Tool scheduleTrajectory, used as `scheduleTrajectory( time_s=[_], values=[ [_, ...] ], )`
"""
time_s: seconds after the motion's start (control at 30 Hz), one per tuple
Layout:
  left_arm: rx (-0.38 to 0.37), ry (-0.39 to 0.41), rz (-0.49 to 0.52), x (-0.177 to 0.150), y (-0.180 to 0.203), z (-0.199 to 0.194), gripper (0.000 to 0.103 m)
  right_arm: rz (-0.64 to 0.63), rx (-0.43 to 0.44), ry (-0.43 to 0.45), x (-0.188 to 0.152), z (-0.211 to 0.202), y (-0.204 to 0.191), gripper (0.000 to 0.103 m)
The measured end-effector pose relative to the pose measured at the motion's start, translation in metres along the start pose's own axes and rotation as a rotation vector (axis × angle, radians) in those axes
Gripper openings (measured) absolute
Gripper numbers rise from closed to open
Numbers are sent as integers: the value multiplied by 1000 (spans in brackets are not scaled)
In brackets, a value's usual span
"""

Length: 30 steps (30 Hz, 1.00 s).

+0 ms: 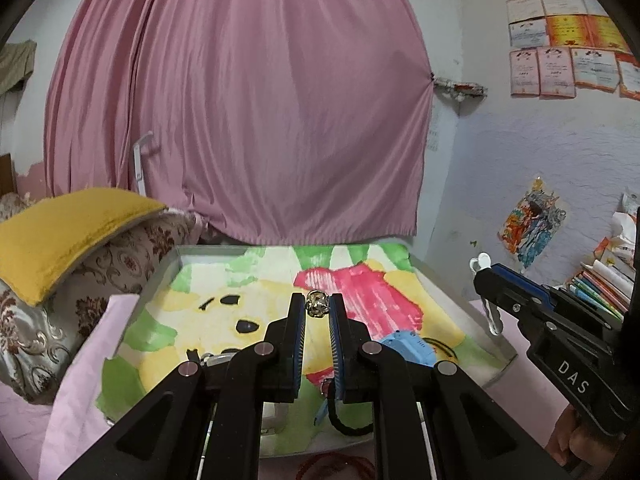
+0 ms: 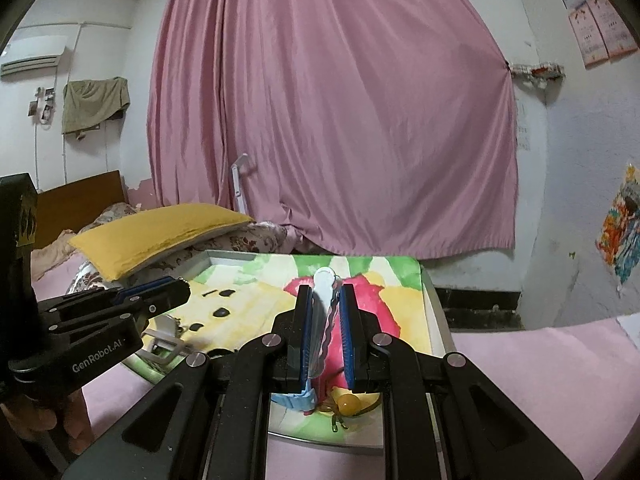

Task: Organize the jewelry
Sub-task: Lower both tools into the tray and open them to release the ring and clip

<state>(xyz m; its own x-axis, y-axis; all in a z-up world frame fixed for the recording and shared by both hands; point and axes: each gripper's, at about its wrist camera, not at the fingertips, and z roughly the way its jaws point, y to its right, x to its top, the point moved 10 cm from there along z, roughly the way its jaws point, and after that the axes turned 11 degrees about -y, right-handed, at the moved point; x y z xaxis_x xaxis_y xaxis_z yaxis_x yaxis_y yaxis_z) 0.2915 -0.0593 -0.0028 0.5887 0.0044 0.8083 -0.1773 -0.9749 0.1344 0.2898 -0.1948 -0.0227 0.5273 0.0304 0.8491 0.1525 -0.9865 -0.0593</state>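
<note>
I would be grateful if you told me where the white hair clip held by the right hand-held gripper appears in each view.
Left wrist view: the white hair clip sits at the right edge, sticking out of the tip of the right hand-held gripper, beyond the tray.
Right wrist view: it stands at centre, clamped upright between the blue pads, rounded end on top.
Shared landmark: the pink curtain behind the tray.

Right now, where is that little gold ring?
The gold ring is pinched at the tips of the left claw, held above the colourful cartoon mat in the tray. In the left wrist view it sits at centre, left of the mat's red patch.
</note>
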Motion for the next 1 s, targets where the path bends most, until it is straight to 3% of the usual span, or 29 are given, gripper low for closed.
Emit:
scheduleTrajectory(
  time_s=[0.57, 0.77, 1.0],
  values=[
    [-11, -234, 8, -25, 0, 46, 11, 74, 23, -252, -31, 52, 16, 12],
    [38, -322, 5, -34, -6, 61, 11, 102, 53, -315, -41, 65, 17, 12],
    [39, -352, 5, -39, -6, 65, 11, 138, 84, -398, -54, 78, 19, 12]
  ],
)
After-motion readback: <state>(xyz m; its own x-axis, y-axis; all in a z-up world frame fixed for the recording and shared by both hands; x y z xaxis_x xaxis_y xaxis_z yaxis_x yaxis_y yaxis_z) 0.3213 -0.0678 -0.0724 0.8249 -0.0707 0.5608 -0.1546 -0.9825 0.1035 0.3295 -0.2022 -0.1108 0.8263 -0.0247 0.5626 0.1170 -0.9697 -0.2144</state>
